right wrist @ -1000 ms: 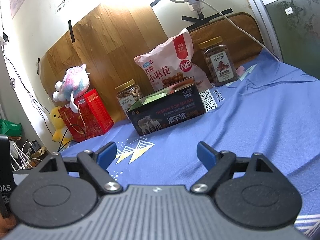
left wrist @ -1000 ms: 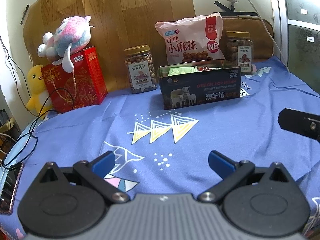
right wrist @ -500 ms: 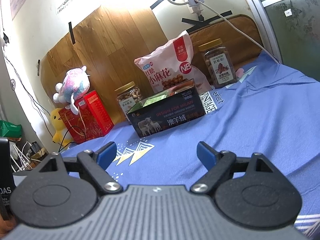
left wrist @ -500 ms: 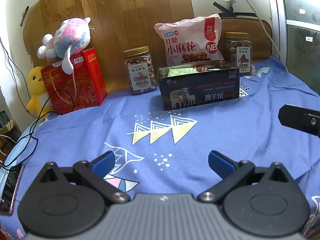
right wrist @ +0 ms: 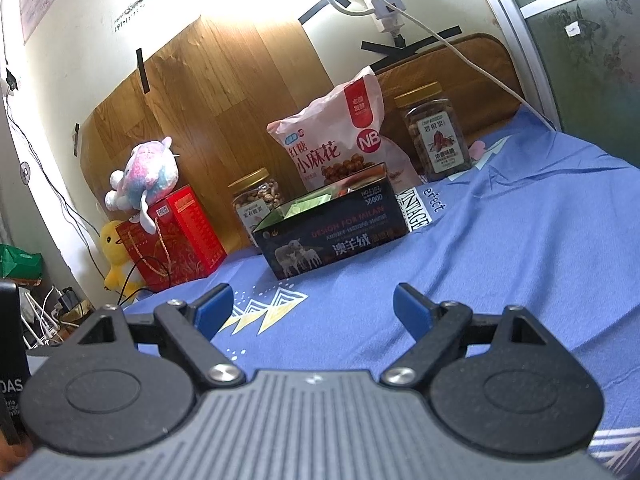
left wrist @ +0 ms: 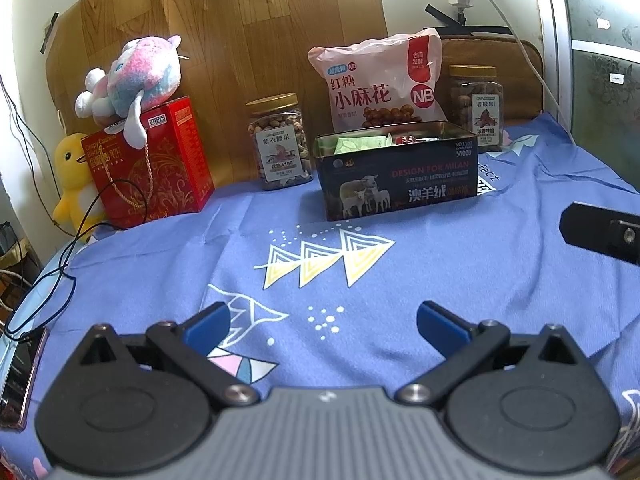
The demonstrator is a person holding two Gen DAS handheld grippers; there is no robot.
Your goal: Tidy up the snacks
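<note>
Snacks: small packets already sit in the open tin (left wrist: 400, 176) mid-table; pink snack bag (left wrist: 380, 80) and two nut jars (left wrist: 280, 142) stand behind it. I hold the left gripper (left wrist: 322, 326) and right gripper (right wrist: 312, 308) wide, empty, well short

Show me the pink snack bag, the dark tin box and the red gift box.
pink snack bag (left wrist: 376, 80), left wrist view, front panel
dark tin box (left wrist: 400, 178), left wrist view, front wall
red gift box (right wrist: 176, 240), right wrist view, front face
</note>
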